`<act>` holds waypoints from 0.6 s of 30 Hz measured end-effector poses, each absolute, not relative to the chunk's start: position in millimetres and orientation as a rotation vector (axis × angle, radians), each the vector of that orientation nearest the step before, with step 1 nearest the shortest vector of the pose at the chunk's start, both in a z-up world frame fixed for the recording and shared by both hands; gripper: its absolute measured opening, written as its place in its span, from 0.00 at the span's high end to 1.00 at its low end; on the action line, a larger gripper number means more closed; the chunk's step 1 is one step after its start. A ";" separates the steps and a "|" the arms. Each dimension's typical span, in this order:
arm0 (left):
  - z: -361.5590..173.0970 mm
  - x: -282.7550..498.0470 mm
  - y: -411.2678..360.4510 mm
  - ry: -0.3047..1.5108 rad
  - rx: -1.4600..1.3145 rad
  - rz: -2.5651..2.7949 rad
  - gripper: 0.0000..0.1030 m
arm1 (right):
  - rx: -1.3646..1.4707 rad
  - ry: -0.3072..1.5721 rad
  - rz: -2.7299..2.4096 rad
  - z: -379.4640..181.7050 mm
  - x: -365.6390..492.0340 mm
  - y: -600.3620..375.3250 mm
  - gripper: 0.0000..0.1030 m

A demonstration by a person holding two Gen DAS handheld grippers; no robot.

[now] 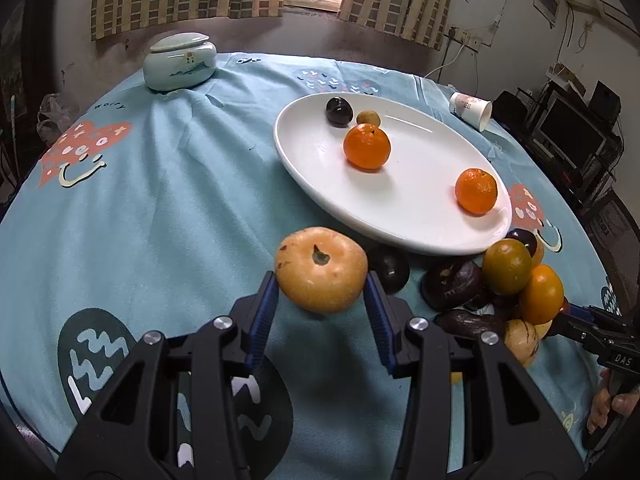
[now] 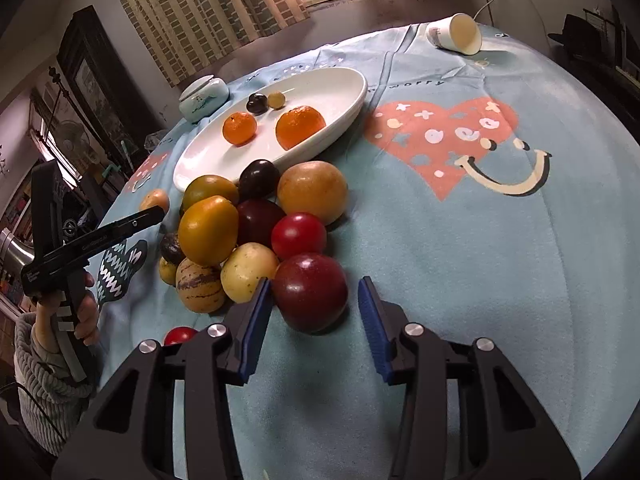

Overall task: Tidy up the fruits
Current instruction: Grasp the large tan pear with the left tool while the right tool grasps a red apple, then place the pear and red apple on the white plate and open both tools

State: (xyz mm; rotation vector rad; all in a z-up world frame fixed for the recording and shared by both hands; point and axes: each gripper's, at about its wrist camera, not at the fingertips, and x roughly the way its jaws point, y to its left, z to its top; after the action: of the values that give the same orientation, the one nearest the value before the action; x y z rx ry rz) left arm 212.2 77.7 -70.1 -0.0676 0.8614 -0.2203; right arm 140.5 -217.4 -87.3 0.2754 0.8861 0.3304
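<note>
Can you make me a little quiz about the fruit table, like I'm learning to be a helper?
1. Count: how many fruits lie on the white plate?
2. Pick one: what is the left gripper clamped on?
A. a tan round fruit
B. a red tomato
C. a green jar
3. True or false: the paper cup lies on its side on the cloth.

Key: 1. four: two orange ones, a dark one and a small tan one. 2. A. 3. true.
</note>
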 end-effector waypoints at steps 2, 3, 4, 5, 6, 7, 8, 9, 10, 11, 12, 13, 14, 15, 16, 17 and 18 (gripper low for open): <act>-71.3 210.9 76.3 0.866 -0.061 -0.223 0.57 | 0.259 0.889 0.336 -87.4 140.6 -212.7 0.57; -71.9 210.5 75.6 0.867 -0.056 -0.222 0.57 | 0.249 0.884 0.333 -86.9 140.6 -211.6 0.57; -72.5 210.2 75.0 0.867 -0.052 -0.221 0.57 | 0.253 0.882 0.342 -86.5 140.3 -211.4 0.62; -72.6 209.6 74.1 0.868 -0.046 -0.220 0.57 | 0.252 0.883 0.343 -86.5 140.4 -211.6 0.62; -72.0 209.1 73.7 0.865 -0.044 -0.220 0.57 | 0.253 0.883 0.342 -86.3 140.5 -212.0 0.62; -70.5 207.6 73.7 0.858 -0.045 -0.220 0.57 | 0.252 0.882 0.340 -86.5 140.4 -211.8 0.63; -68.3 206.3 73.6 0.853 -0.044 -0.218 0.57 | 0.252 0.877 0.333 -85.8 139.5 -213.0 0.63; -65.1 205.3 73.2 0.846 -0.041 -0.215 0.57 | 0.251 0.862 0.322 -83.0 137.8 -215.2 0.63; -60.4 204.0 72.8 0.836 -0.036 -0.207 0.57 | 0.256 0.835 0.308 -77.2 134.8 -219.1 0.63; -55.2 203.7 72.3 0.827 -0.033 -0.204 0.57 | 0.267 0.801 0.298 -68.3 131.5 -224.0 0.63; -48.1 204.2 71.1 0.821 -0.035 -0.210 0.57 | 0.273 0.774 0.295 -58.4 129.7 -227.3 0.63; -41.3 206.1 70.0 0.816 -0.040 -0.217 0.57 | 0.264 0.744 0.290 -44.2 129.2 -229.5 0.62; -34.1 208.7 68.2 0.810 -0.043 -0.221 0.57 | 0.247 0.713 0.285 -29.1 130.4 -230.5 0.62; -25.8 212.4 65.1 0.799 -0.041 -0.221 0.57 | 0.231 0.680 0.279 -12.6 134.1 -231.4 0.62; -19.0 216.5 61.2 0.788 -0.034 -0.220 0.57 | 0.217 0.655 0.275 1.1 139.3 -230.8 0.62; -13.4 220.7 56.8 0.778 -0.027 -0.220 0.57 | 0.196 0.633 0.273 14.2 147.7 -228.1 0.62; -9.3 225.8 51.1 0.770 -0.019 -0.222 0.57 | 0.181 0.621 0.272 22.6 156.0 -225.0 0.62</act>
State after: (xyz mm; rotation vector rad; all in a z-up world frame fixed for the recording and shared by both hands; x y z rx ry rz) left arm 225.8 51.1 -9.3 -0.0185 0.7704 -0.2217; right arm 156.0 -225.0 22.6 0.1813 0.6215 0.2721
